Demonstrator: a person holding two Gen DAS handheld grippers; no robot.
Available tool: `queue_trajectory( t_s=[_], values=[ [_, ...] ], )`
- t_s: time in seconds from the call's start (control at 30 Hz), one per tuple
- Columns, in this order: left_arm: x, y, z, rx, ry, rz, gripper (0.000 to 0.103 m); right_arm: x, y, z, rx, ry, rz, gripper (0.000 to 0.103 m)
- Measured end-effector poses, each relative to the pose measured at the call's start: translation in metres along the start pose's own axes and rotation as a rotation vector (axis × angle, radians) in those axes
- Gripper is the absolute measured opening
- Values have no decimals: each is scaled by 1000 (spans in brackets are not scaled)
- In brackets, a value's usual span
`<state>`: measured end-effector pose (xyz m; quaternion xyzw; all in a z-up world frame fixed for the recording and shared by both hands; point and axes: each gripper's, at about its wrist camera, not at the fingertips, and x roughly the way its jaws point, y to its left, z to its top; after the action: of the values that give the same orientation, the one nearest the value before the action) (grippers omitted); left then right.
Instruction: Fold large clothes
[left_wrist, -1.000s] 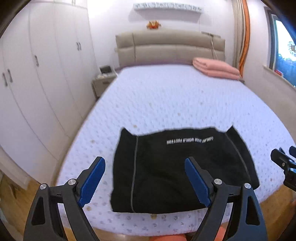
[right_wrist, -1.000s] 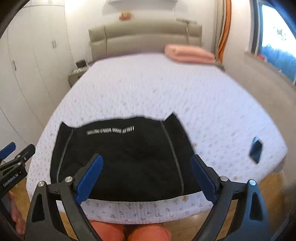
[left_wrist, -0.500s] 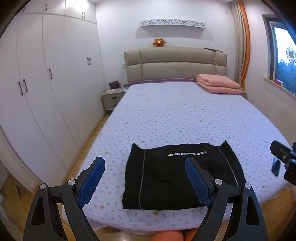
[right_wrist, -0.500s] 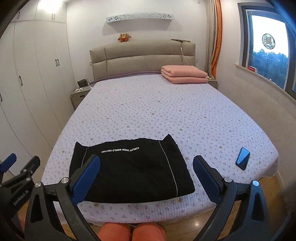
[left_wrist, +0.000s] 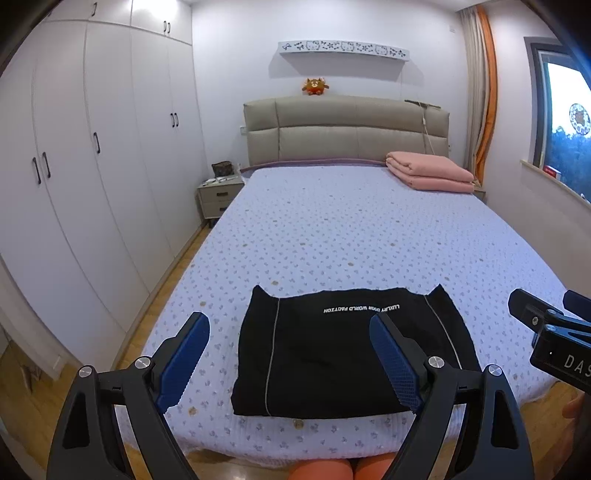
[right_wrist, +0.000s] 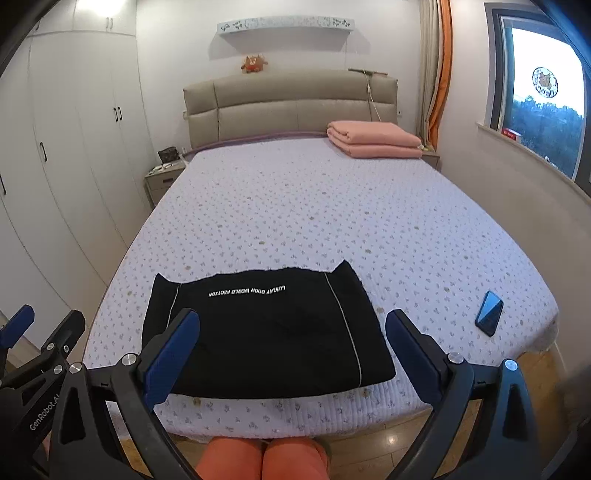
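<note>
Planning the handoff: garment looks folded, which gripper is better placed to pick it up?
Marginally left: the left gripper frames the black garment more squarely; the right gripper, also open, sits nearer the phone.

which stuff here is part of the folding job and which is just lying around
Job:
black garment, folded on the bed
left gripper, open
right gripper, open

Lying about:
phone
pink blanket
plush toy
nightstand
</note>
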<state>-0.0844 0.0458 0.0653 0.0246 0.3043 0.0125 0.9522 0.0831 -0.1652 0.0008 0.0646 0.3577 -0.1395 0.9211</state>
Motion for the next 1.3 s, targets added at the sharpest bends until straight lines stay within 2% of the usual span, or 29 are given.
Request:
queue_trajectory(
  t_s=[0.73, 1.3],
  values=[
    [3, -18, -3, 27, 25, -20, 90, 7, -7, 0, 15, 30, 15, 101],
    [-8, -14, -4, 19, 6, -26, 90, -3, 3, -1, -4, 22, 21, 101]
  ],
)
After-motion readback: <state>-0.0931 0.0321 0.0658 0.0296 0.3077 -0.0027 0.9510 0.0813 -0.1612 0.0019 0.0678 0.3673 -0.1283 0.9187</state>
